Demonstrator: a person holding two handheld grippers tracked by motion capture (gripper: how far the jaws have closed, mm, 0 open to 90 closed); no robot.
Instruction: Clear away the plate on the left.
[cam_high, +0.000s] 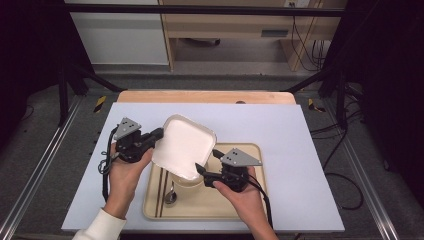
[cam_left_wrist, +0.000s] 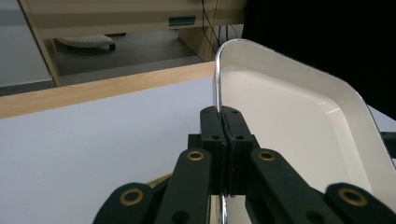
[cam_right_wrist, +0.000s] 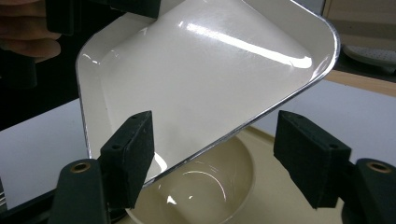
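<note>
A pale blue-grey mat (cam_high: 280, 130) is covering most of a light wooden table (cam_high: 205, 96), and a beige rectangular plastic serving tray (cam_high: 252, 200) with dark stripes along its left side is lying on the mat near the person's edge. A cream round bowl (cam_high: 187, 186) is standing inside that tray, and just beside it on the stripes something small and metallic (cam_high: 170, 196) is lying, too small to make out. A white square shallow dish with a shiny rim (cam_high: 183, 145) is hanging tilted in the air, above the bowl and covering part of it, so that in the right gripper view only the bowl's lower curve (cam_right_wrist: 205, 186) is showing under the dish's edge (cam_right_wrist: 196, 84); both the dish and the bowl are looking empty. The left gripper (cam_high: 156, 135) is pinching the dish's rim, its jaws standing pressed together on the thin edge, as the left gripper view (cam_left_wrist: 225, 140) is showing. The right gripper (cam_high: 207, 161) is standing wide apart at the dish's lower edge, gripping nothing; whether its nearer pad (cam_right_wrist: 128, 156) is touching the dish is hard to tell. The person's hands are coming in from below, and the tray's near left corner is sitting behind the left forearm.
</note>
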